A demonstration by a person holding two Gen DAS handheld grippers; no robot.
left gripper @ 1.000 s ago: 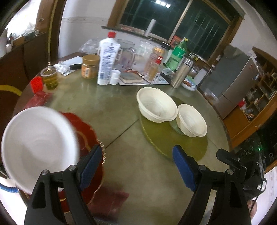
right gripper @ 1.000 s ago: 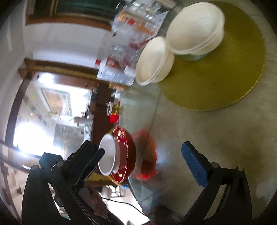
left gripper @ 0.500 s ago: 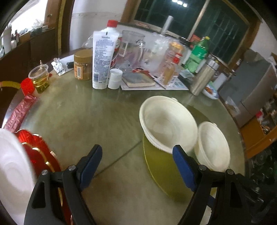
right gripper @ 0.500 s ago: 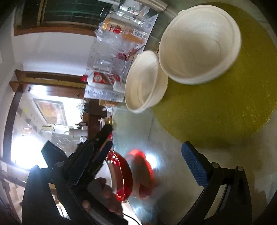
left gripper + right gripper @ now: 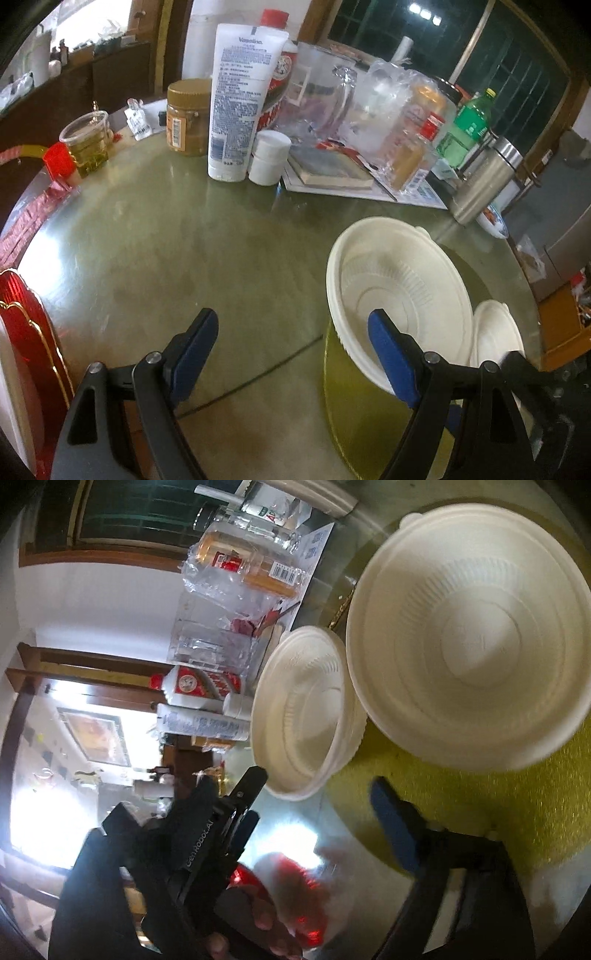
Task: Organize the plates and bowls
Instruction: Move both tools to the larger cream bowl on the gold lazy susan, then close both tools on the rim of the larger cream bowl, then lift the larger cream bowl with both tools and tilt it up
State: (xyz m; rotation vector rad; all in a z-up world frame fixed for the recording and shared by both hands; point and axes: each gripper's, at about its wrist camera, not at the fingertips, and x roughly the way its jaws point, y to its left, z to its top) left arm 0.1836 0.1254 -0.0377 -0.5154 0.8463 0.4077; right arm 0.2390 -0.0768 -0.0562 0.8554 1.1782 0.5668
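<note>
The two cream bowls sat side by side on a gold round mat point(image 5: 354, 417) at the right of the glass table point(image 5: 207, 258): one bowl point(image 5: 399, 302) nearer the table's centre, the other bowl point(image 5: 496, 338) just beside it, rims touching or nearly so. At the table's left edge lay a red plate point(image 5: 26, 332).

The left gripper point(image 5: 291, 354) held its jaws wide with nothing between them, its right pad in front of the first bowl's near rim. The right gripper point(image 5: 317, 823) was closing its jaws on empty air near both bowls.

The step in hand looked like reaching for a bowl, probably to nest one inside the other. The next move would call for setting one pad inside a rim and one outside before pinching.

Compared with a second earlier, the white plate had left the left view, the bowls loomed much closer in both views, and the right jaws stood narrower.
</note>
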